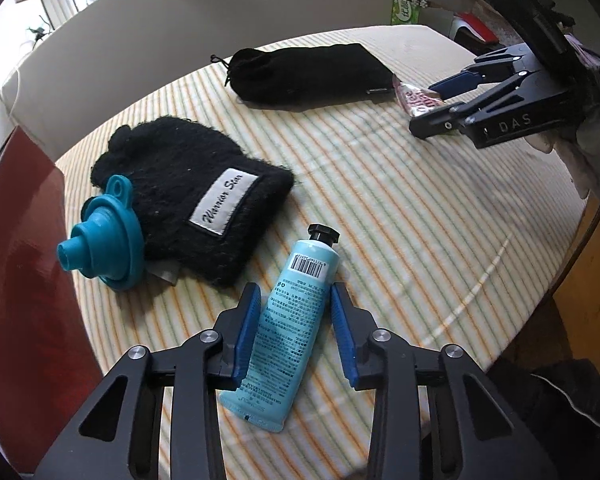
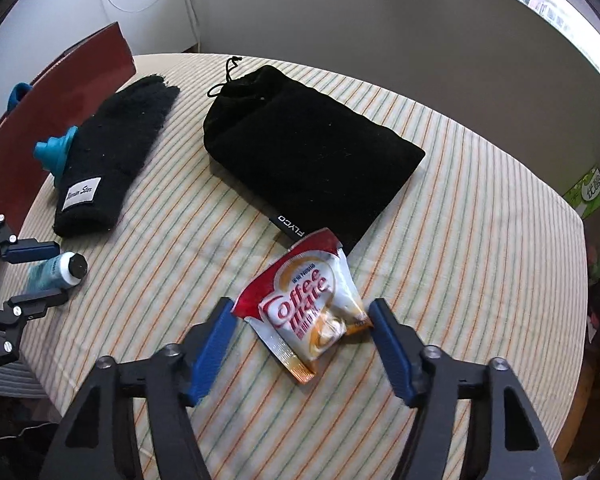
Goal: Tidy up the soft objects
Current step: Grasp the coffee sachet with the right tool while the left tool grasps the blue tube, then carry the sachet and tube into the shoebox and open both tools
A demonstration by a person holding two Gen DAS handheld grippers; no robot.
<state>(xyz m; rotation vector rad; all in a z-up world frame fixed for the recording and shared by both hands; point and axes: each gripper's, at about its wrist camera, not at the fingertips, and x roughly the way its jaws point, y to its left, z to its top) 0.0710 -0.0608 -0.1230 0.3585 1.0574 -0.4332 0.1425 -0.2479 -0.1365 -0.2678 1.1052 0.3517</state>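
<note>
My left gripper (image 1: 296,300) is open, its blue pads on either side of a light blue cream tube (image 1: 288,320) that lies on the striped tablecloth. A black knit glove (image 1: 192,196) with a white label lies ahead, a teal silicone funnel (image 1: 100,236) against its left edge. A black drawstring pouch (image 1: 308,72) lies farther back. My right gripper (image 2: 300,312) is open around a Coffee Mate sachet (image 2: 312,304) lying on the cloth, just in front of the pouch (image 2: 308,148). The glove (image 2: 112,160), funnel (image 2: 58,152) and tube (image 2: 60,270) show at the left of the right wrist view.
The round table (image 1: 420,232) has a striped cloth. A dark red chair back (image 1: 24,260) stands at its left edge. A grey wall runs behind the table. A green box (image 2: 588,192) sits beyond the right edge. The right gripper shows in the left wrist view (image 1: 432,104).
</note>
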